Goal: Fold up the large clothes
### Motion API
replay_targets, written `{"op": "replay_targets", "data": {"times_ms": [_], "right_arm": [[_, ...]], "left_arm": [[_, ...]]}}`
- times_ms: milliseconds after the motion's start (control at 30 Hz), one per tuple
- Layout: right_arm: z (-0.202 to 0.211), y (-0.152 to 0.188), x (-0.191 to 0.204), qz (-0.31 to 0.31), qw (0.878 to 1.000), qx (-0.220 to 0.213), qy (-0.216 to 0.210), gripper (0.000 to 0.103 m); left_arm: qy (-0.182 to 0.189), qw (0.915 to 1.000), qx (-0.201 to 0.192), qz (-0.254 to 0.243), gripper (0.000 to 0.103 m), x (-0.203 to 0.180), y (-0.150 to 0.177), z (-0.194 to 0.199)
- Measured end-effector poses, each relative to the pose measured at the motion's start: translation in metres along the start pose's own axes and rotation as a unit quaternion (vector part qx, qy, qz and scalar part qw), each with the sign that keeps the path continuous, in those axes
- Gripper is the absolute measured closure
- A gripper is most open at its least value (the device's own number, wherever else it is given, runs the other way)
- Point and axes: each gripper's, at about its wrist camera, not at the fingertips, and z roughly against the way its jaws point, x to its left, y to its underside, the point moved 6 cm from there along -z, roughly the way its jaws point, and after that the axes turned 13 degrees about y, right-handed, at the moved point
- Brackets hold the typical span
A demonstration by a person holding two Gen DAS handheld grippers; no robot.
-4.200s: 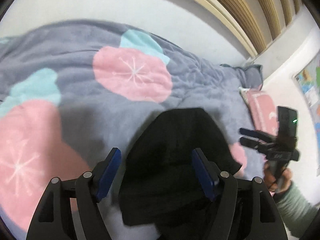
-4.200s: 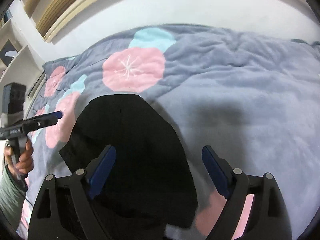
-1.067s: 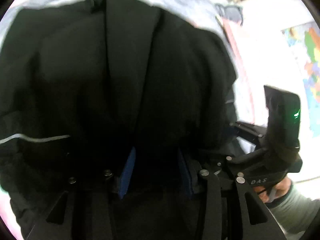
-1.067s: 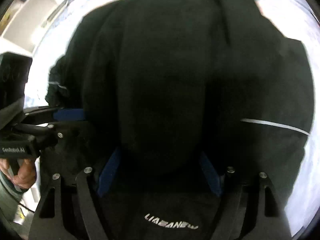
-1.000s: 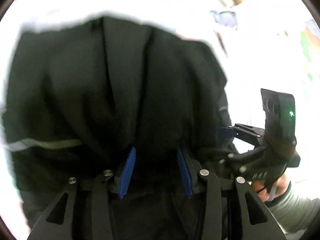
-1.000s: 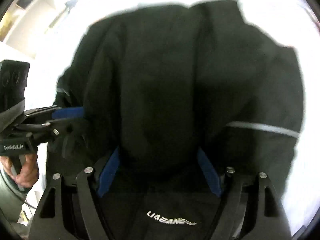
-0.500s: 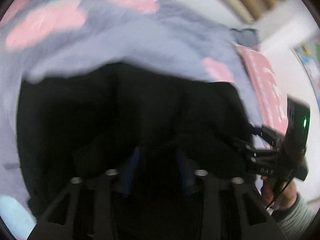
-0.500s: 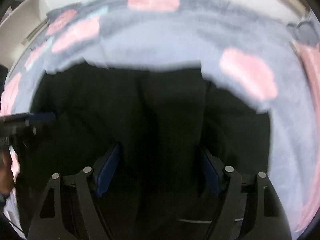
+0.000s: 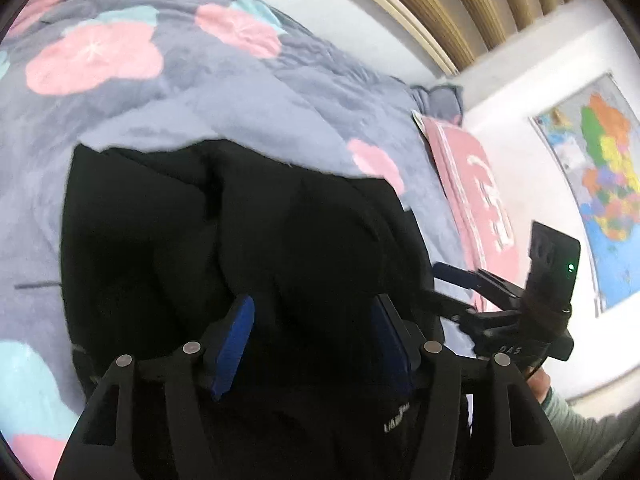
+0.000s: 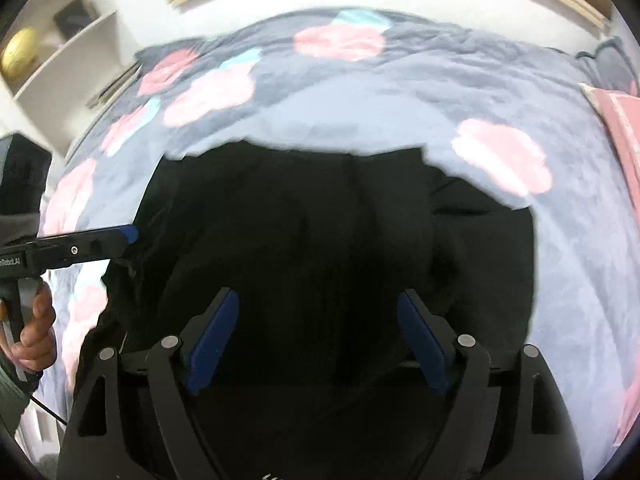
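Note:
A large black garment (image 9: 248,240) lies spread on the grey flowered blanket (image 9: 200,92) and fills the lower half of both views (image 10: 340,248). My left gripper (image 9: 312,336) sits over its near edge with jaws parted and black cloth between the blue pads. My right gripper (image 10: 316,340) is likewise over the near edge, jaws wide, cloth between them. Each gripper also shows in the other's view: the right one (image 9: 452,280) at the garment's right edge, the left one (image 10: 128,236) at its left edge.
The blanket (image 10: 400,92) covers a bed that runs to a white wall. A pink pillow (image 9: 476,196) lies at the bed's right end, under a wall map (image 9: 600,184). White shelves (image 10: 60,40) stand at the left.
The garment, held up in front of both cameras a second ago, has come down flat onto the blanket. Both grippers' jaws stand wider apart than before.

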Motion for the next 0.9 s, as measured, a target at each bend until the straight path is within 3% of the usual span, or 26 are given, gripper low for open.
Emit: {"op": "replay_targets", "data": {"times_ms": [67,100,133,167,233,333,500,533,700,900], "right_arm": [[-0.026,0.017,0.011,0.020,0.999,0.033,0.013,0.019],[-0.044,0.021,0.018,0.028,0.998,0.048,0.020,0.018],[-0.054,0.032,0.024,0.038,0.997,0.064,0.025,0.017],[-0.064,0.040,0.028,0.047,0.995,0.076,0.039,0.016],[-0.058,0.039,0.031,0.054,0.993,0.083,0.058,0.016],[-0.023,0.034,0.027,0.048,0.995,0.069,0.058,0.016],[0.037,0.055,-0.007,0.011,0.997,0.042,0.065,0.016],[0.044,0.064,-0.018,-0.005,0.997,0.046,0.065,0.016],[0.053,0.127,-0.072,-0.099,0.988,0.094,0.065,0.016],[0.063,0.213,-0.132,-0.218,0.962,0.154,0.054,0.016]], "left_arm": [[-0.043,0.9986,0.028,0.013,0.040,0.016,0.013,-0.017],[-0.096,0.9943,0.044,0.017,0.042,0.033,0.023,-0.028],[-0.126,0.9902,0.055,0.021,0.058,0.047,0.030,-0.036],[-0.135,0.9886,0.053,0.040,0.061,0.059,0.036,-0.040],[-0.118,0.9898,0.029,0.074,0.062,0.059,0.035,-0.029],[-0.099,0.9931,-0.004,0.063,0.062,0.034,0.032,0.002],[-0.126,0.9895,-0.040,0.060,0.057,0.019,0.060,0.072],[-0.132,0.9872,-0.051,0.073,0.053,0.022,0.073,0.088],[-0.144,0.9731,-0.083,0.159,0.052,0.075,0.149,0.163],[-0.124,0.9593,-0.053,0.248,0.052,0.118,0.238,0.173]]}}
